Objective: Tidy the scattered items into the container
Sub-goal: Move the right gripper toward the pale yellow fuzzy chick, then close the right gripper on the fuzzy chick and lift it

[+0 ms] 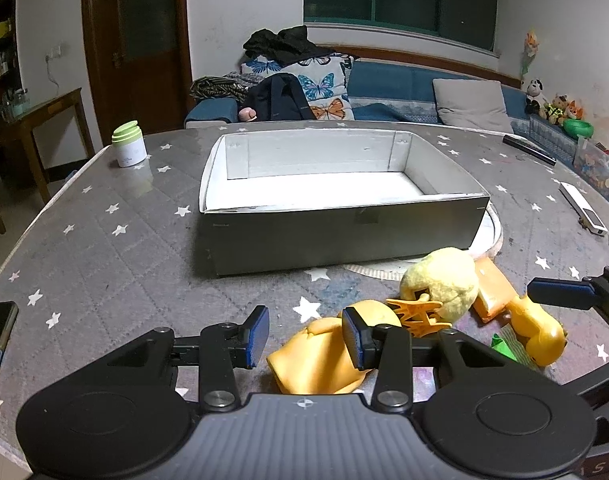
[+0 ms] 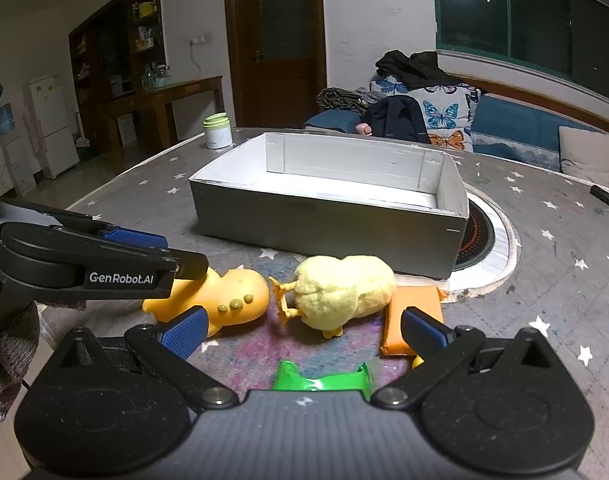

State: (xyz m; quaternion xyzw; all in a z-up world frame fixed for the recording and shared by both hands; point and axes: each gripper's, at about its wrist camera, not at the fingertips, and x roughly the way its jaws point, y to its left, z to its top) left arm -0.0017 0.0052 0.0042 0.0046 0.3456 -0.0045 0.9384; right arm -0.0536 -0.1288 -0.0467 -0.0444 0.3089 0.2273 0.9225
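Box: the grey cardboard box (image 1: 344, 236) is sitting open-topped in the middle of the star-patterned table (image 1: 104, 264); its white floor is showing bare as far as both views are reaching, though the near wall is hiding a strip.
Toys: the items are lying in a loose cluster just in front of the box; an orange plastic toy (image 2: 228, 300) is lying on its side, a fluffy yellow chick (image 2: 344, 290) is lying beside it, an orange packet (image 2: 412, 312) is touching the chick, and a green scrap (image 2: 320, 378) is lying nearest the right tool.
Left gripper (image 1: 306, 338): it is hanging low with its fingers parted and holding nothing; one pad is overlapping the orange toy, seemingly lining up on it.
Right gripper (image 2: 304, 332): it is spread wide and carrying nothing; it is facing the chick, likely framing a grab.
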